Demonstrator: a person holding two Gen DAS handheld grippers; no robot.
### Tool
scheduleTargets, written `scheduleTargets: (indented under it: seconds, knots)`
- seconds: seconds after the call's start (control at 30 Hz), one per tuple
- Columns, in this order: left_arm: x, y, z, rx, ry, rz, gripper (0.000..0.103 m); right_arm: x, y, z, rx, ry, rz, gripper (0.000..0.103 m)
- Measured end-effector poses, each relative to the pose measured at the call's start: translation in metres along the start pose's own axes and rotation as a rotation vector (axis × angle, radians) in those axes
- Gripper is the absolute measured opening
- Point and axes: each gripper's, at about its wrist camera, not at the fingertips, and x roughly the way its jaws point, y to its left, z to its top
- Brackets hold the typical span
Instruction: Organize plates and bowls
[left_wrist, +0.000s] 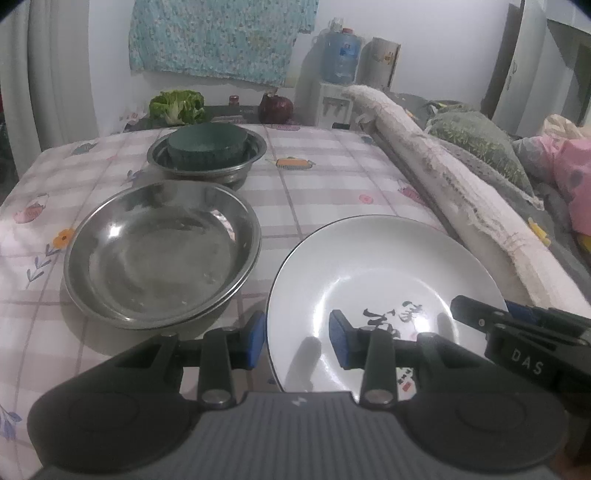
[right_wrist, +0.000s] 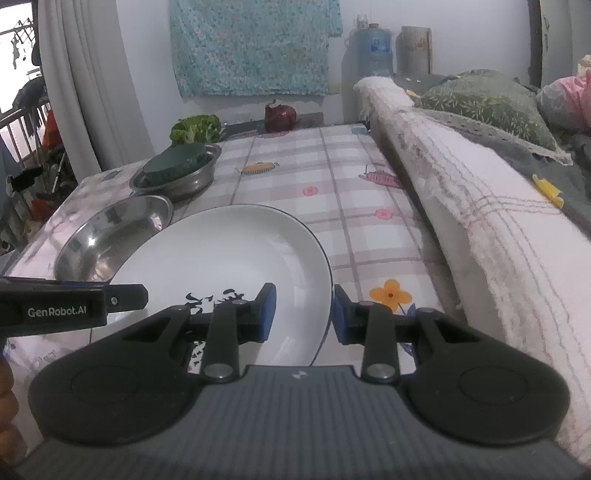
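A white plate (left_wrist: 388, 266) (right_wrist: 229, 251) with black writing sits at the near right of the checked tablecloth (left_wrist: 325, 177). My left gripper (left_wrist: 297, 339) straddles its left rim, one pad outside against the edge and one inside, shut on it. My right gripper (right_wrist: 303, 314) grips the opposite rim the same way; one of its fingers (left_wrist: 480, 321) shows at the plate's right. To the left lies a shallow steel dish (left_wrist: 162, 254) (right_wrist: 110, 232). Behind it, a steel bowl (left_wrist: 255, 147) (right_wrist: 199, 177) holds an upturned dark green bowl (left_wrist: 207, 147) (right_wrist: 173, 162).
A long white towel-covered rail (left_wrist: 461, 206) (right_wrist: 480, 206) borders the table's right side, with pillows beyond. Lettuce (left_wrist: 177, 105) and a dark red vegetable (left_wrist: 275, 107) sit at the far edge. A water dispenser (left_wrist: 341, 55) stands by the wall. The table drops off at the left.
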Motion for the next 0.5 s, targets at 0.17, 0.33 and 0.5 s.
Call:
scheduleTargets:
  seconds: [0.17, 0.33, 0.5]
  knots:
    - [-0.008, 0.002, 0.004, -0.011, -0.018, -0.019, 0.038, -0.01, 0.003, 0.008, 0.005, -0.009, -0.006, 0.031]
    - [-0.018, 0.008, 0.009, -0.031, -0.047, -0.037, 0.038, -0.021, 0.01, 0.017, -0.012, -0.029, -0.016, 0.031]
    - [-0.028, 0.021, 0.017, -0.057, -0.081, -0.043, 0.038, -0.03, 0.023, 0.028, -0.023, -0.048, -0.014, 0.031]
